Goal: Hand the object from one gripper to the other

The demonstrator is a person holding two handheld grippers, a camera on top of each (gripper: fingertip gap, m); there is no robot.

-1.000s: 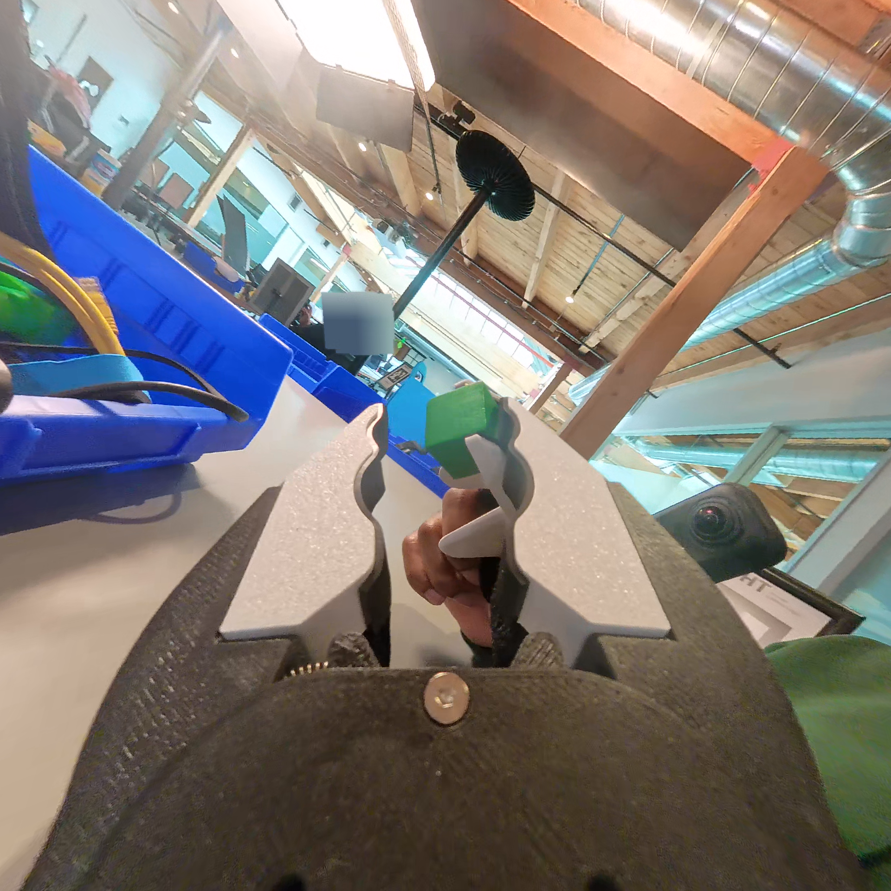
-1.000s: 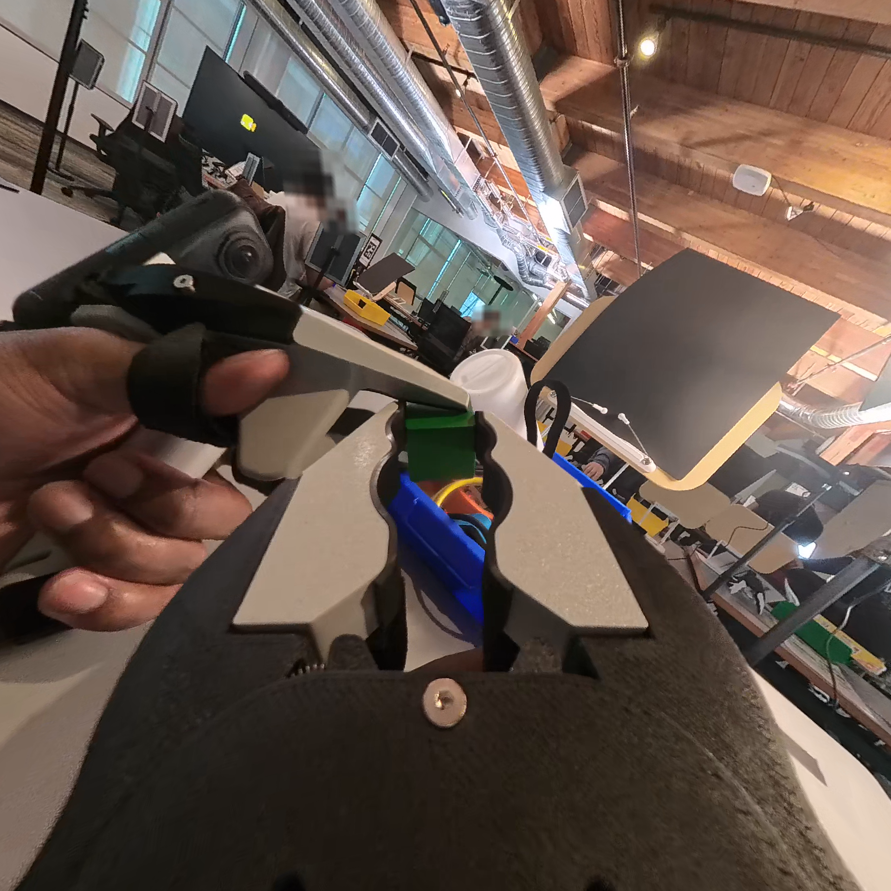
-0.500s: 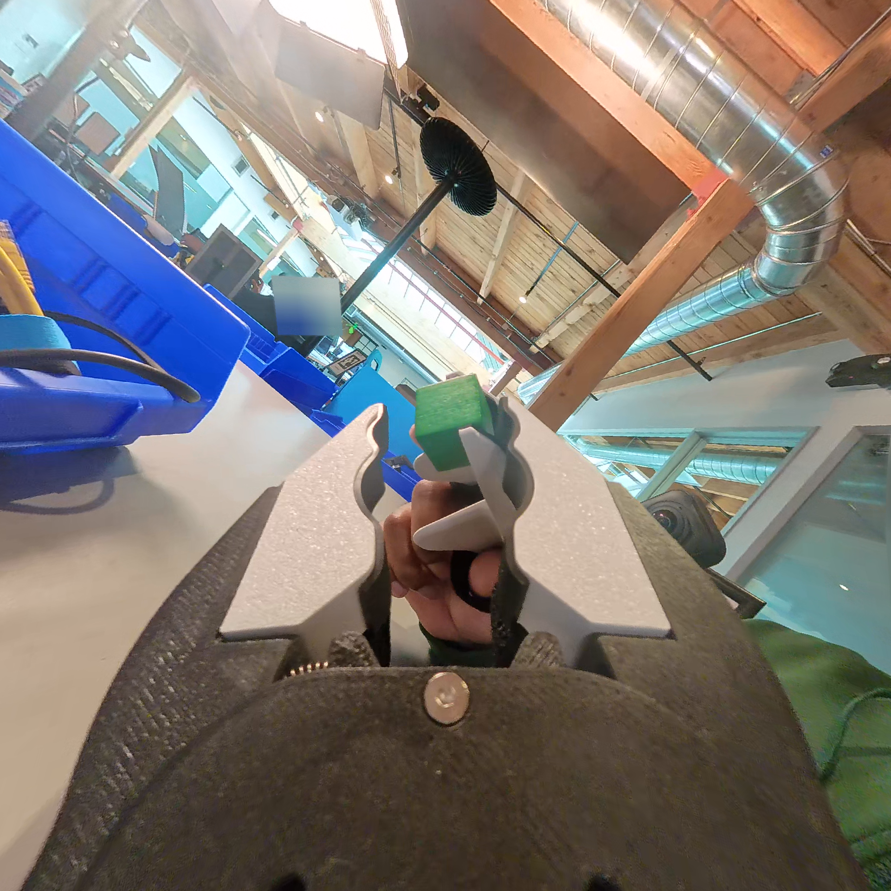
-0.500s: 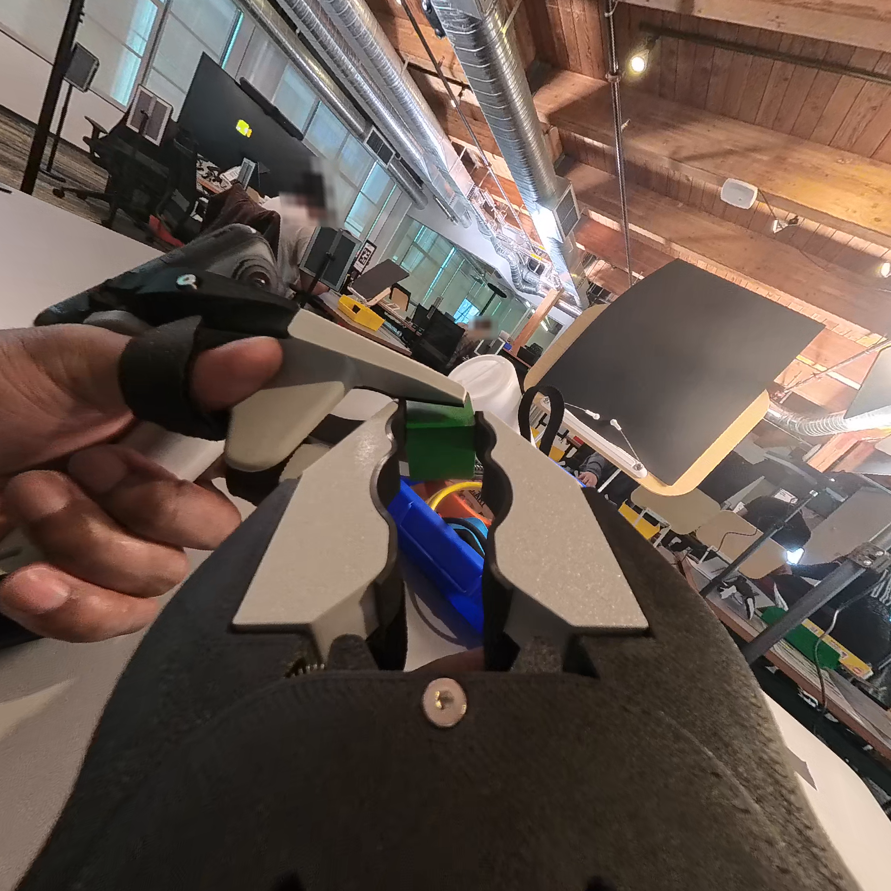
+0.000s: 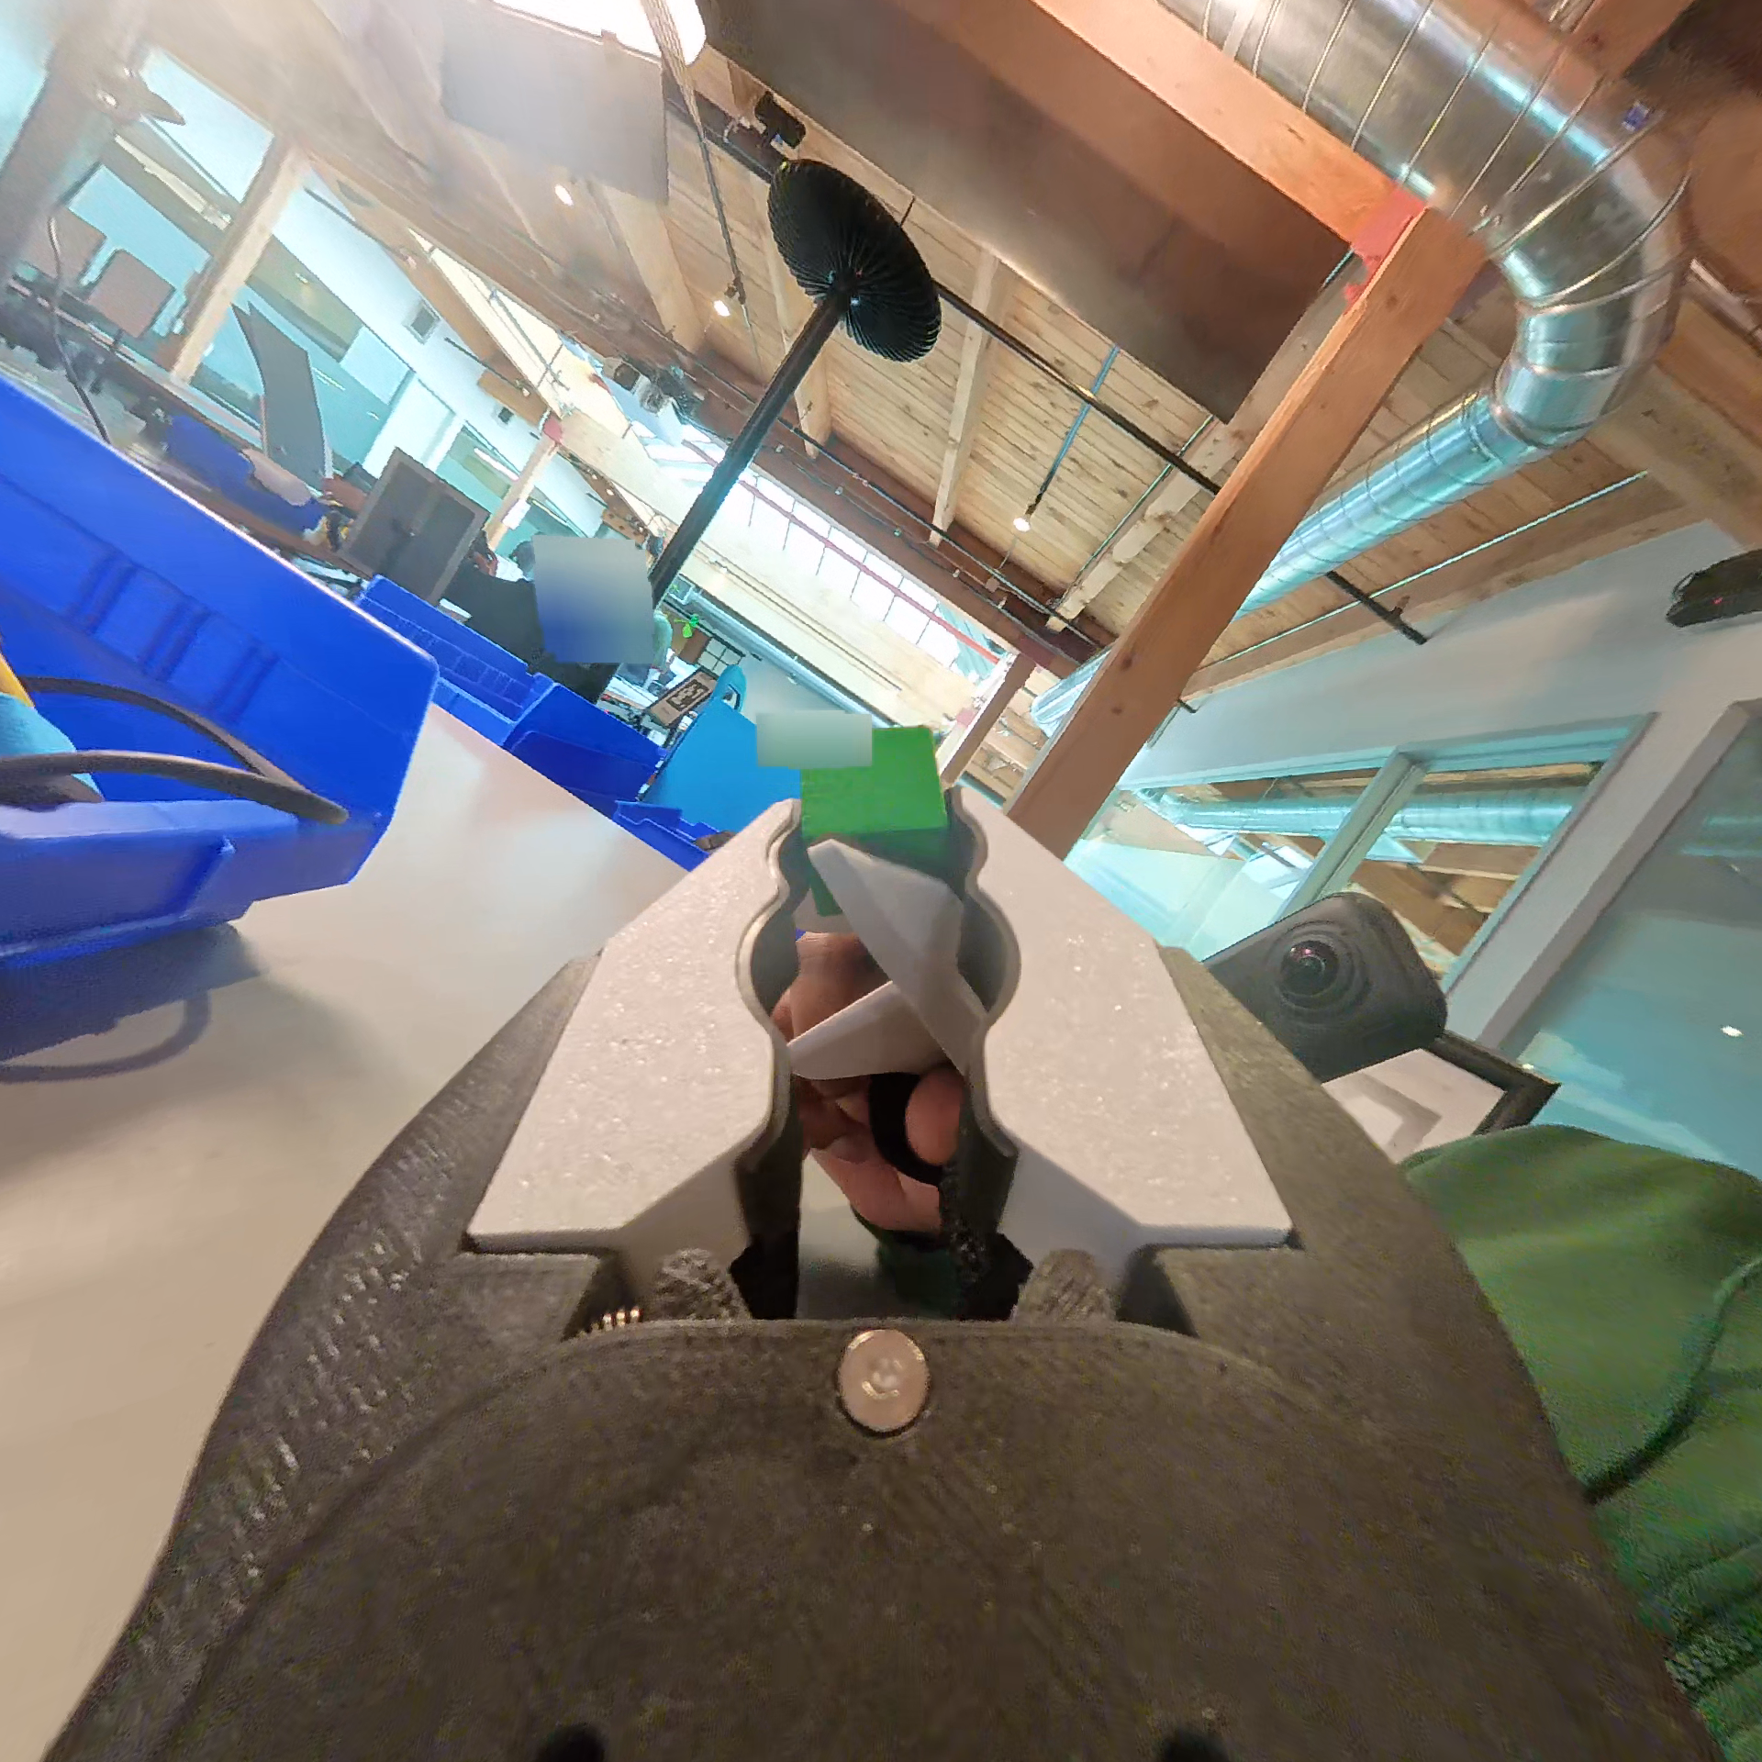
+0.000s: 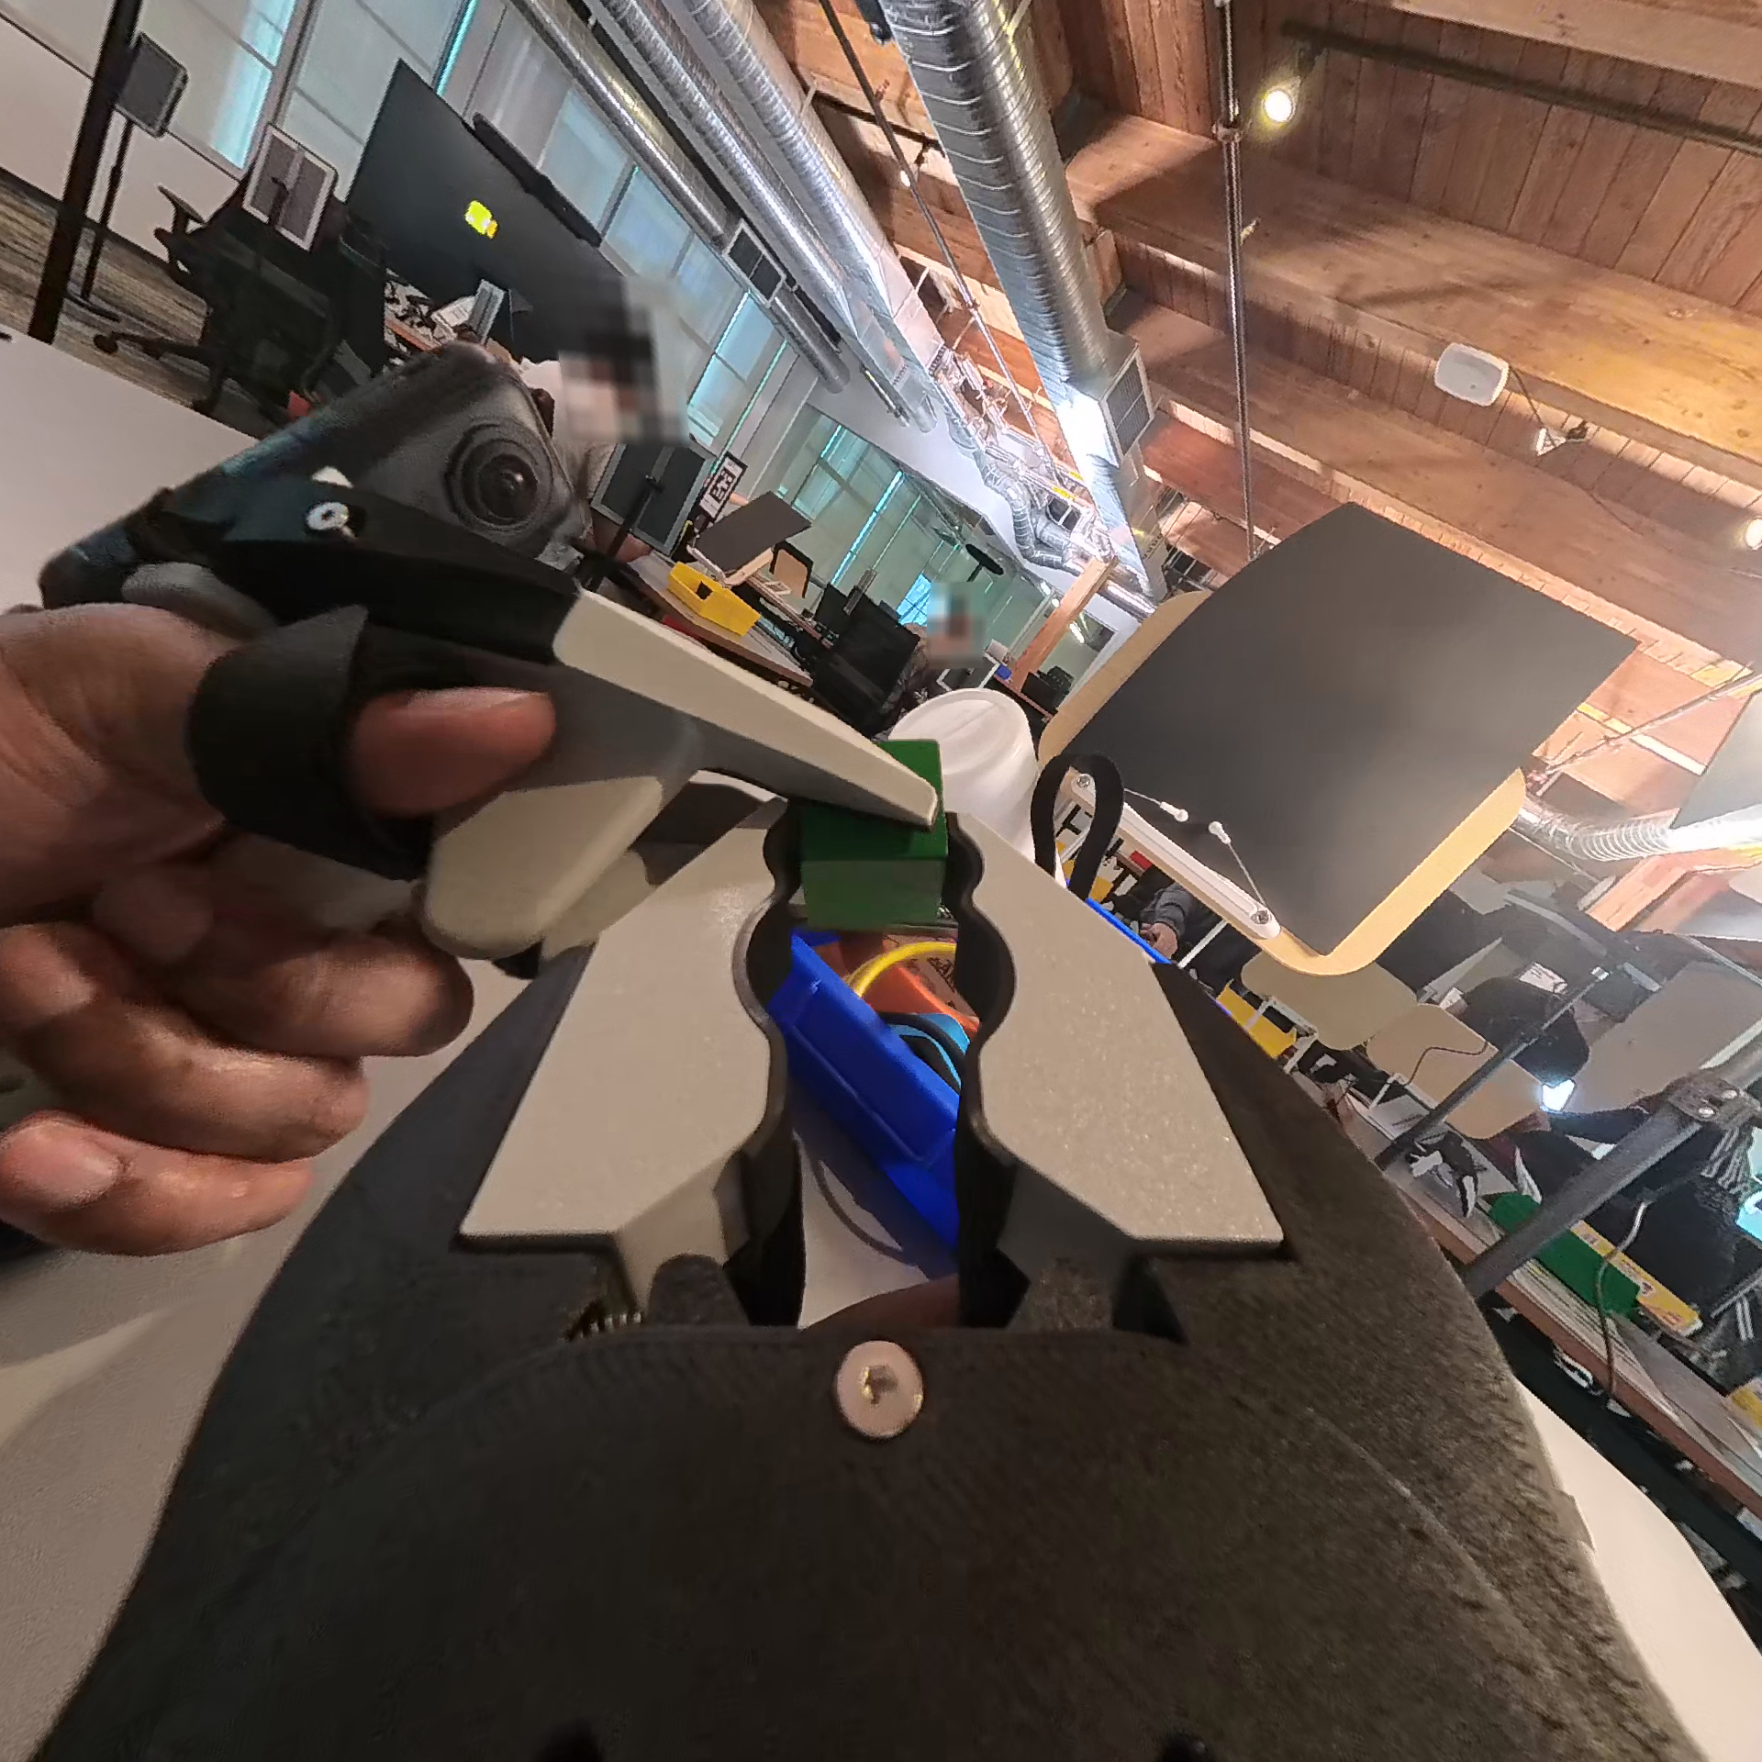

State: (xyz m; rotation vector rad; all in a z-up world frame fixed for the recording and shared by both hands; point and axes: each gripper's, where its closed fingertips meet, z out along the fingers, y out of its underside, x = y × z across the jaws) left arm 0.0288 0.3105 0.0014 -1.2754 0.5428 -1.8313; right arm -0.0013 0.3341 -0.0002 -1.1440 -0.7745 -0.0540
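Timber ceiling with silver ducting overhead, grey table (image 5: 286, 1001) below. Blue bin (image 5: 191, 725) at the left of the left wrist view, black cable draped over its rim.

Green block (image 5: 872, 787) up off the table, caught between both tools at once. Left gripper (image 5: 875, 820) narrowed around the block at its fingertips, both tips against the block's sides. Right gripper (image 6: 870, 839) likewise drawn in on the same green block (image 6: 863, 872), fingertips pressed to its left and right faces, the lower notches of the jaws standing apart with the bin showing through.

From the right wrist view: left gripper (image 6: 896, 810) reaching in from the left, held in a hand (image 6: 191, 906) with a black strap over one finger, one pale finger laid across the block's top face; the second finger hidden beneath, so its contact only probable. Small camera (image 6: 496, 477) mounted above that tool.

From the left wrist view: right gripper's pale fingers (image 5: 896, 934) crossing the gap below the block, a hand (image 5: 887, 1144) behind them, another camera (image 5: 1335, 982) off to the right, green sleeve (image 5: 1573, 1335) at the lower right.
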